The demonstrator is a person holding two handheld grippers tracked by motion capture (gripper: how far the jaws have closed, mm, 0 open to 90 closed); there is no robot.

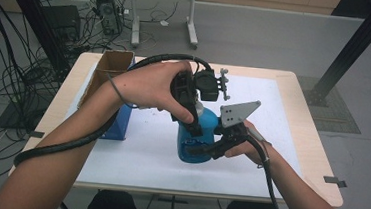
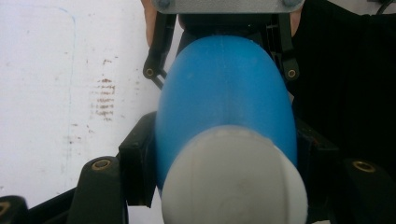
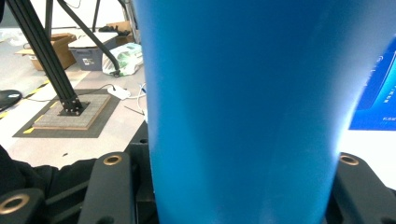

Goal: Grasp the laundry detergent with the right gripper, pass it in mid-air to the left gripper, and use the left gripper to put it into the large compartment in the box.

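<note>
At the far left of the high view, black cables (image 1: 5,70) sprawl over the grey floor (image 1: 279,36). Right of them stands the wooden table (image 1: 310,144), most of its top covered by a white sheet (image 1: 139,156). At the table's upper left corner an open cardboard box (image 1: 111,66) stands beside a blue box (image 1: 119,124). In the middle of the frame a blue bottle (image 1: 198,138) stands upright on the sheet. The left gripper (image 1: 190,117) comes down from above, its jaws closed around the bottle's neck, under a white cap (image 2: 233,182). The right gripper (image 1: 205,147) clamps the bottle's lower body from the right side. A desk's white legs (image 1: 192,25) show at the top centre, and a black post (image 1: 353,47) slants at upper right.
</note>
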